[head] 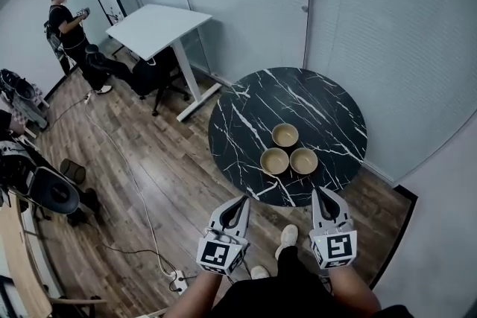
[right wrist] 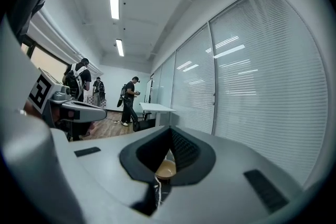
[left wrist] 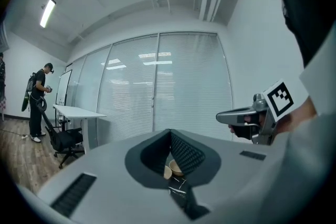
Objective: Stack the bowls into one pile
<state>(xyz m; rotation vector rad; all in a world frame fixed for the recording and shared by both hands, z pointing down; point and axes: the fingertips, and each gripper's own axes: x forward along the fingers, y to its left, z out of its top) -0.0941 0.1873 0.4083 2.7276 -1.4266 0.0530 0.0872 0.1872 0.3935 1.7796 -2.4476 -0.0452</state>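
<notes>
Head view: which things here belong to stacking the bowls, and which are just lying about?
For the job:
far bowl, left bowl, right bowl, marble table, left gripper, right gripper.

Lying about:
white desk, office chair, power strip.

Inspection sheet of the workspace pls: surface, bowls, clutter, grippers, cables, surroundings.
Surface: round black marble table, only bowls on it.
Job's things: back bowl, front-left bowl, front-right bowl, all upright, none stacked.
Clutter: nothing seen on the table.
Grippers: left gripper and right gripper both shut, empty, short of the table's near edge.
Cables: white cable across the floor to a power strip.
Surroundings: white desk, office chair, person standing far left.
</notes>
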